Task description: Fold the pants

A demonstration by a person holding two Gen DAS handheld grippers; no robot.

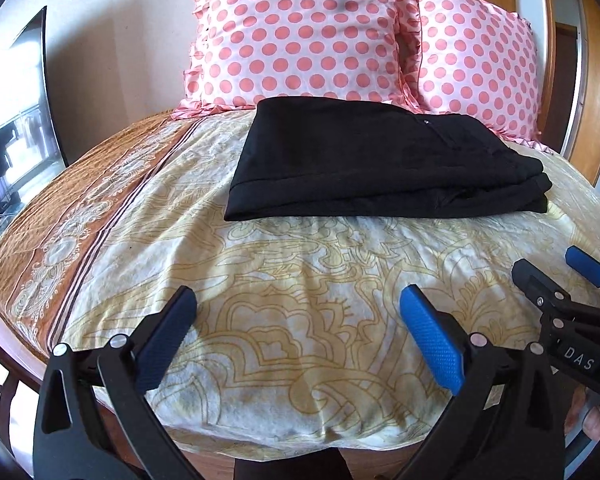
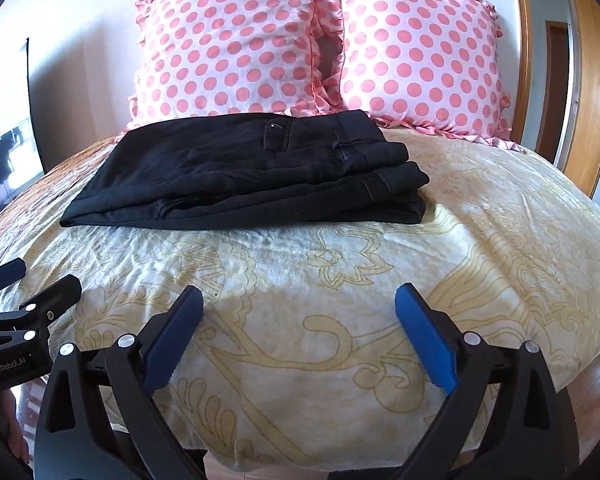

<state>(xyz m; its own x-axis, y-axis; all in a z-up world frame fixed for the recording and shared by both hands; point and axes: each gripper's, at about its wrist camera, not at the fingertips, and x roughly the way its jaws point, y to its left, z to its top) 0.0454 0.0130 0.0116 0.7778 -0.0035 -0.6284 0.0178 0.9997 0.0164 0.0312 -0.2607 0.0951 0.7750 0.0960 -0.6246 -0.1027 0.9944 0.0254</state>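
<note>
On the bed [image 2: 340, 280], under a cream bedspread printed with yellow floral scrolls and bordered in brown on the left: black fabric pants [image 2: 252, 176], folded into a compact stacked rectangle, lying flat near the head end, just in front of two pink polka-dot satin pillows with ruffled edges [image 2: 236, 40]. Judged from the neat layers, waistband and belt loop on top at the right, button tab showing: folding done, or very nearly so; little left beyond perhaps squaring the slightly stepped edges on the right side. Left tool [image 1: 298, 308], black with blue ribbed pads: spread wide, nothing between the fingers, hovering above bare bedspread well short of the pants. Right tool [image 2: 298, 304], same make: likewise spread wide and empty, apart from the garment, set just beside the left one. Hard to make out: number of layers in the stack, since black on black swallows the creases; far edge of the pants, either touching the pillows or only near them, not clear. Cut off: lower bodies of both tools, the holding hands but for a sliver of skin at the frame edges, and the foot of the bed. Blurred at far left: a dark-framed screen or mirror [image 1: 16, 128] with an indistinct reflection.
</note>
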